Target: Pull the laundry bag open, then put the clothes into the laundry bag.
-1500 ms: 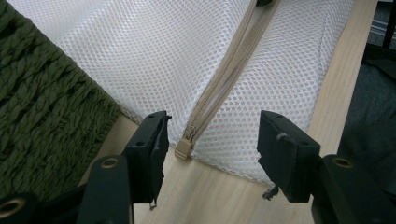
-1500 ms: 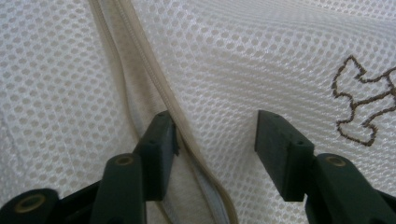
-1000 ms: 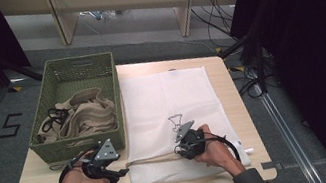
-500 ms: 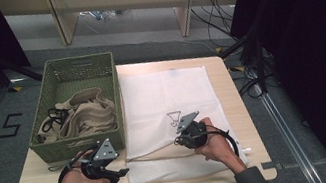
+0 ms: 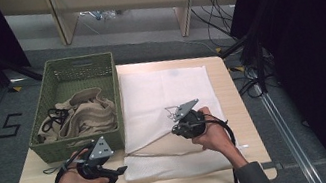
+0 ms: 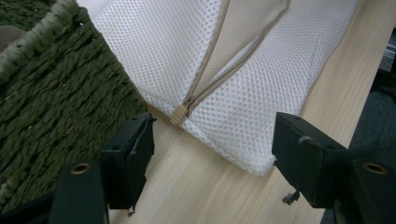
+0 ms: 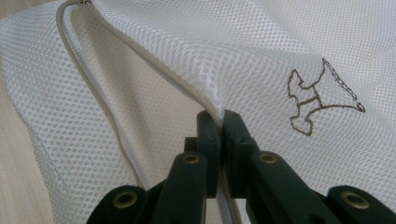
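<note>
High view: your right gripper sits over the white mesh bag mid-table, w/ the bag's upper layer lifted off the lower one. Right gripper view: jaws clamped tight on the zip edge of the bag. Left gripper view: your left gripper stands wide, jaws have just been opening, nothing pinched; zip pull lies just beyond them, next to the green basket.
</note>
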`<action>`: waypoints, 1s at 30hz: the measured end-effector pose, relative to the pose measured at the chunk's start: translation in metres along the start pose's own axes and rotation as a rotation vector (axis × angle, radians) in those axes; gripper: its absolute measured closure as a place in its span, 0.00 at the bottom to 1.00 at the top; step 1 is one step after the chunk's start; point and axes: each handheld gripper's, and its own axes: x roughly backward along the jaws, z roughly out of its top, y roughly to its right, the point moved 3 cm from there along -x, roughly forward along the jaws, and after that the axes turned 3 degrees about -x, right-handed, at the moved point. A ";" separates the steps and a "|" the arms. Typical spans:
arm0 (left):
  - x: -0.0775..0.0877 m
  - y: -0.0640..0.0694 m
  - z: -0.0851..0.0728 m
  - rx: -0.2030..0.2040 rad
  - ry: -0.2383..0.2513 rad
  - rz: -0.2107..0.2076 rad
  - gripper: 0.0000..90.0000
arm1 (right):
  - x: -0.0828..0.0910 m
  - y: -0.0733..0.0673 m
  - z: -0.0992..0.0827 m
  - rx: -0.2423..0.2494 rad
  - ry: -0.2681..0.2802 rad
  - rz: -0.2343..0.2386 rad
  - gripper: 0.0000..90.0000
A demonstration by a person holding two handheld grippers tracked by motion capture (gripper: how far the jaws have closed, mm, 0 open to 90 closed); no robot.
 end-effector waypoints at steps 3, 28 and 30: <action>0.001 -0.001 -0.001 0.016 0.002 0.007 0.30 | 0.000 0.000 0.001 -0.012 -0.008 0.003 0.98; 0.003 -0.007 -0.005 0.021 -0.009 0.029 0.27 | 0.004 0.006 0.000 -0.031 -0.002 0.035 0.98; 0.003 -0.007 -0.005 0.021 -0.006 0.029 0.27 | 0.004 0.006 0.001 -0.029 -0.002 0.036 0.98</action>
